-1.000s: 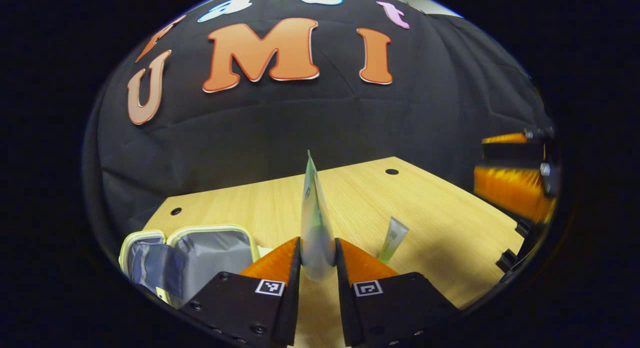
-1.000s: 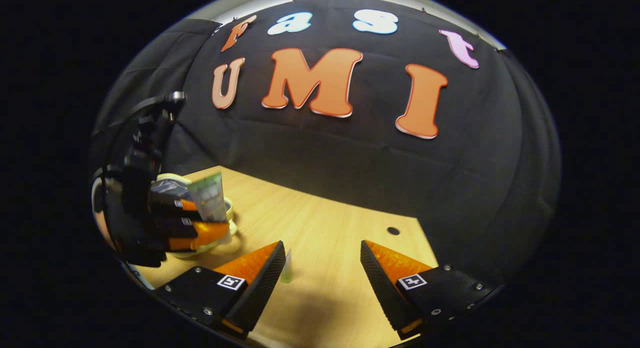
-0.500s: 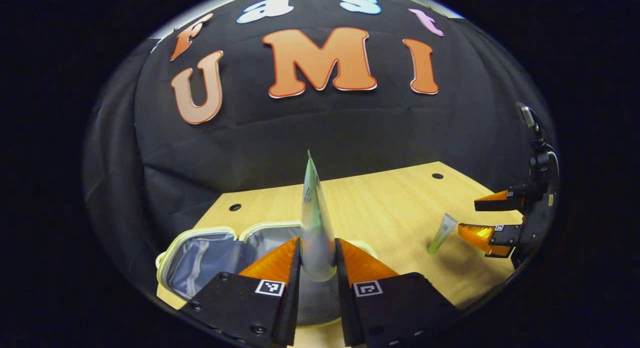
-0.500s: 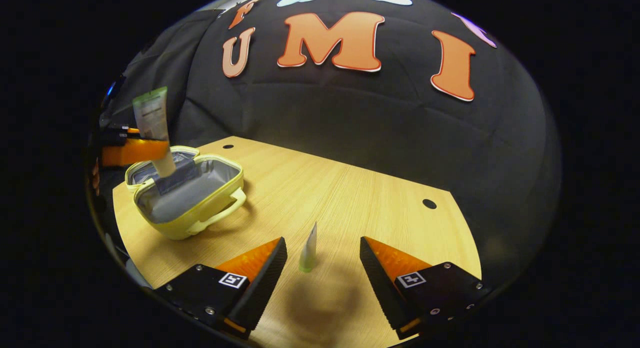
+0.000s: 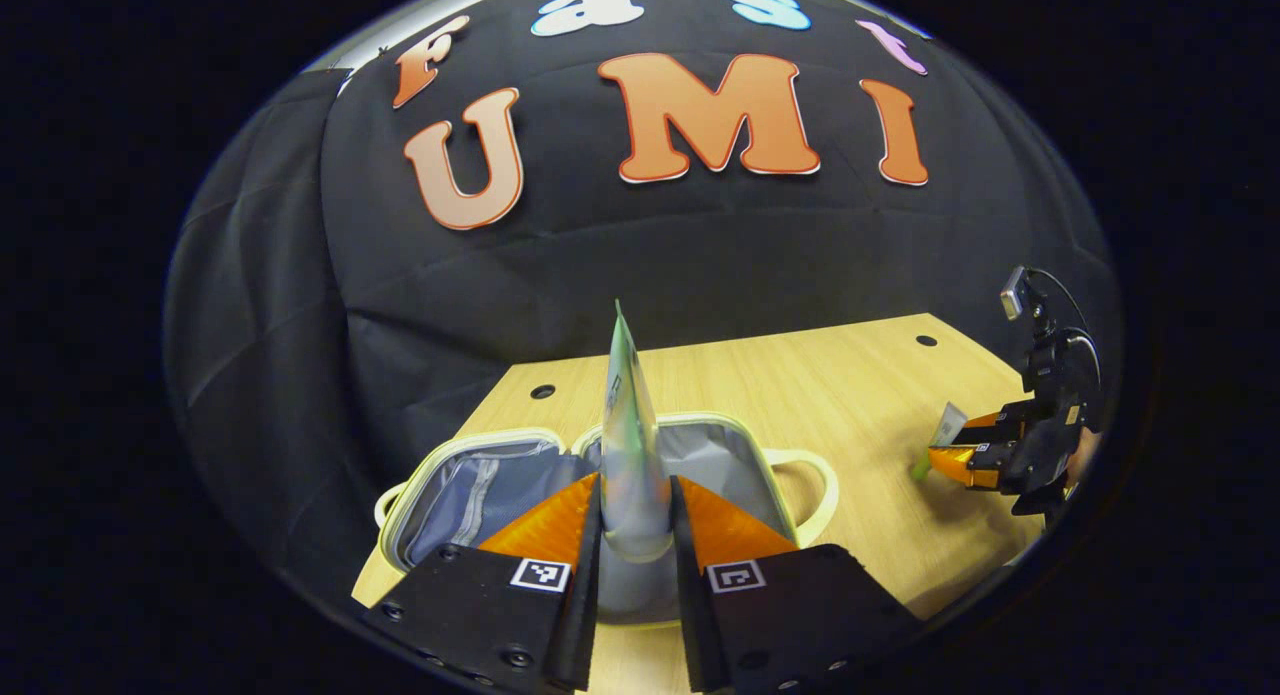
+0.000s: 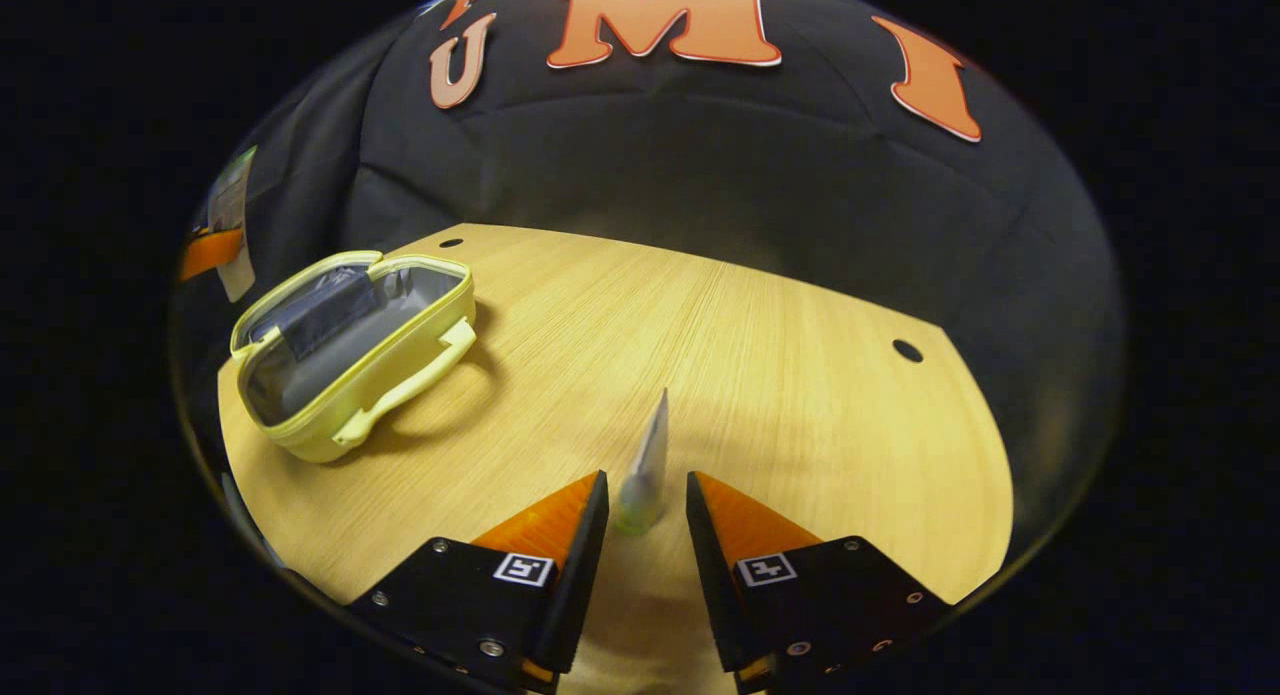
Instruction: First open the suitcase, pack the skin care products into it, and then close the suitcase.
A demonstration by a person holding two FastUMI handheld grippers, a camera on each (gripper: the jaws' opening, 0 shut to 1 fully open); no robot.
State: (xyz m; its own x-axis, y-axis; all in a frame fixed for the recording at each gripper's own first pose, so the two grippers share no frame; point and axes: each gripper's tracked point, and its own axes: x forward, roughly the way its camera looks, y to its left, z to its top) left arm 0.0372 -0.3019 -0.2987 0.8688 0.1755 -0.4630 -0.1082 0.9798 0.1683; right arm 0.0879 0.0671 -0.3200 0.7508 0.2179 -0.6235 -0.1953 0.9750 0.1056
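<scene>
2 tubes are not packed yet, though the suitcase (image 6: 340, 360) lies open near the table's (image 6: 780, 375) left edge. The left gripper (image 5: 636, 515), clamped on the large tube (image 5: 628, 445), hangs above the suitcase. The right gripper (image 6: 646, 505) brackets the small tube (image 6: 645, 470) near the front edge; whether it grips I cannot tell.

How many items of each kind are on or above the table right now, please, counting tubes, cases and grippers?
Skin care tubes: 2, the large tube and the small tube.
Suitcases: 1, the open yellow suitcase.
Grippers: 2, the left gripper and the right gripper.
Total: 5.
</scene>
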